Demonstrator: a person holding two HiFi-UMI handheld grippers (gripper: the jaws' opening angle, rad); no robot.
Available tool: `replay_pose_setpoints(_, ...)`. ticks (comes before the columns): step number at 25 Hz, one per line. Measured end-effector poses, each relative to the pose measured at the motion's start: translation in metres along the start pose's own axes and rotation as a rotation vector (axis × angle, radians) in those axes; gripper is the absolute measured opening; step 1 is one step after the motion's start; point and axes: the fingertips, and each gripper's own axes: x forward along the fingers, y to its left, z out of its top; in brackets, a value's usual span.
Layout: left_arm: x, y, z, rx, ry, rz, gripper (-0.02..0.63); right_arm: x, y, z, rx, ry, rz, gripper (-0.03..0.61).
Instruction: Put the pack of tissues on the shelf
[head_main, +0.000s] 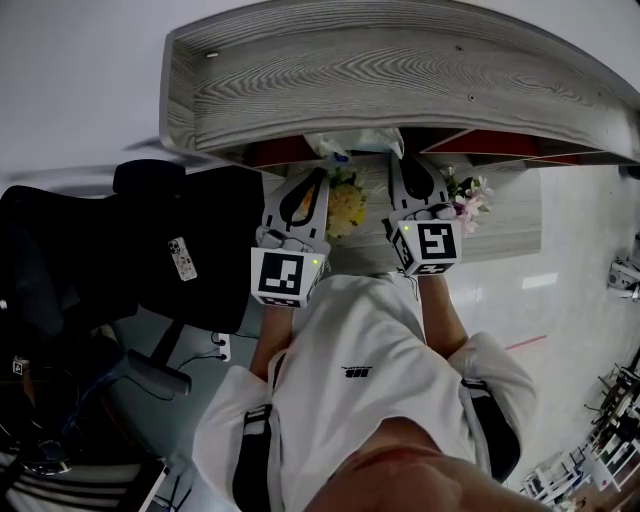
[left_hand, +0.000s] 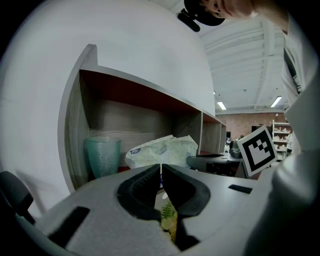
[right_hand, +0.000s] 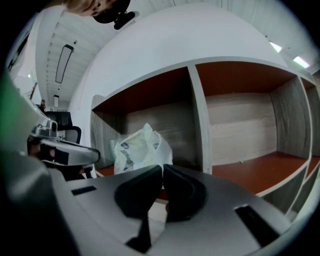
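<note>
The pack of tissues (head_main: 355, 144) rests inside the shelf (head_main: 400, 80), one o'clock of the left gripper (head_main: 318, 173), eleven of the right gripper (head_main: 404, 160), whose closed fingers (left_hand: 142, 186) hold nothing, so delivery seems finished.

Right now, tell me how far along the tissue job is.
Done: the pack of tissues lies inside the shelf, in its left compartment, beside a green glass. In hand: nothing; the left gripper and right gripper are both shut in front of the pack, with nothing seen between their jaws. Left: probably only drawing both grippers away.
</note>
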Motion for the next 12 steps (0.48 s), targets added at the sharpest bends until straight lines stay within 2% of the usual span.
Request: replay_pose_setpoints(12, 0.0045, 0.0022, 0.0019, -0.004, -0.006, 0.000, 0.035, 0.0093, 0.0009, -0.0013, -0.048, 0.020, -0.002, 0.029)
